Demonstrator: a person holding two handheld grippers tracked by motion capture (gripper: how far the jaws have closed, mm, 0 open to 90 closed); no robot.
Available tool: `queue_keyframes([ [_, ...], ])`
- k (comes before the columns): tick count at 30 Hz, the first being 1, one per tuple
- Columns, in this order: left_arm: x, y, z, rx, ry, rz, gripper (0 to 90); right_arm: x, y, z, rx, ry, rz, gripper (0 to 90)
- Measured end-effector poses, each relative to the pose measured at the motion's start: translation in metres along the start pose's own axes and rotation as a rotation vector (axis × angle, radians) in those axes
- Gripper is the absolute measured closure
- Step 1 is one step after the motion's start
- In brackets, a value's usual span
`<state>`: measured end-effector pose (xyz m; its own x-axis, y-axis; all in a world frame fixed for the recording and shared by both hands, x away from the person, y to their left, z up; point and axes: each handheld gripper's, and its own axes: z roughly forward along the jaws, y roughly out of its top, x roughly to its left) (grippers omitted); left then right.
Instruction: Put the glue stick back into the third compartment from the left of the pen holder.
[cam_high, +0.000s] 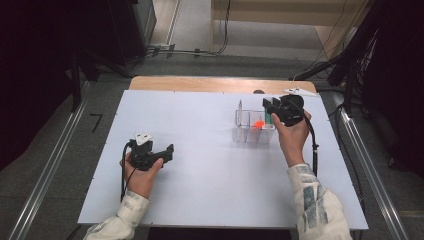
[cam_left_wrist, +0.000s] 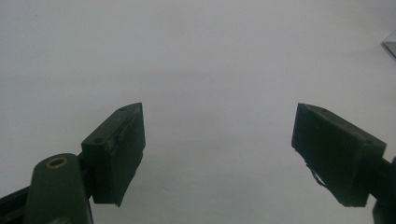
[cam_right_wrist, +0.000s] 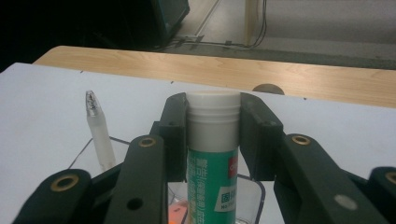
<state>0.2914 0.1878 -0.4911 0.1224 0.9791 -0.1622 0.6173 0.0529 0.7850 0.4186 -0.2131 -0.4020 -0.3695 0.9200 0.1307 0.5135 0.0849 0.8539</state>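
Sleeves: pale cream fabric on both forearms; the right sleeve (cam_high: 314, 200) carries grey-blue printed patches, the left sleeve (cam_high: 122, 216) looks plainer.
Left gripper (cam_left_wrist: 219, 154): matt black body, two blocky black jaws with flat rectangular pads; a brass-coloured ring sits in its near link, small screw holes dot the pad backs.
Left top plate (cam_high: 143, 137): light grey, three-cornered, with dark spots.
Right gripper (cam_right_wrist: 214, 135): black linked arms, brass-ringed pivots, one plain screw hole, one pale round mark.
Right top plate (cam_high: 299, 91): whitish grey, three-cornered.
Cables: black, one trailing from each gripper along the wrist.
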Motion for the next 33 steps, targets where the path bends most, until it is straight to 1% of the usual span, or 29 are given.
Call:
queue_keyframes([
  [3,0.0,0.0,0.0,0.0,-0.001,0.0,17.8,-0.001,-0.003,0.002,0.011,-0.003,0.003,63.1],
  [9,0.0,0.0,0.0,0.002,-0.001,0.003,17.8,-0.003,-0.012,0.002,0.011,0.0,0.008,62.9],
  [15,0.0,0.0,0.0,0.004,0.0,0.004,17.8,-0.004,-0.019,-0.001,0.019,0.01,0.014,62.7],
  [17,-0.001,0.0,0.0,0.005,-0.001,0.004,17.8,-0.004,-0.022,-0.002,0.028,0.005,0.013,62.7],
  [19,-0.001,0.0,0.0,0.003,-0.001,0.003,17.8,-0.005,-0.025,-0.003,0.022,0.012,0.017,62.7],
  [23,-0.001,0.0,0.0,0.003,-0.001,0.004,17.8,-0.003,-0.028,-0.006,0.032,0.006,-0.004,62.7],
  [29,-0.001,0.0,0.0,0.004,-0.002,0.006,17.8,-0.001,-0.034,-0.008,0.042,0.002,-0.014,62.5],
  [33,-0.001,0.0,0.0,0.005,-0.001,0.007,17.8,-0.002,-0.038,-0.009,0.045,0.007,-0.009,60.9],
])
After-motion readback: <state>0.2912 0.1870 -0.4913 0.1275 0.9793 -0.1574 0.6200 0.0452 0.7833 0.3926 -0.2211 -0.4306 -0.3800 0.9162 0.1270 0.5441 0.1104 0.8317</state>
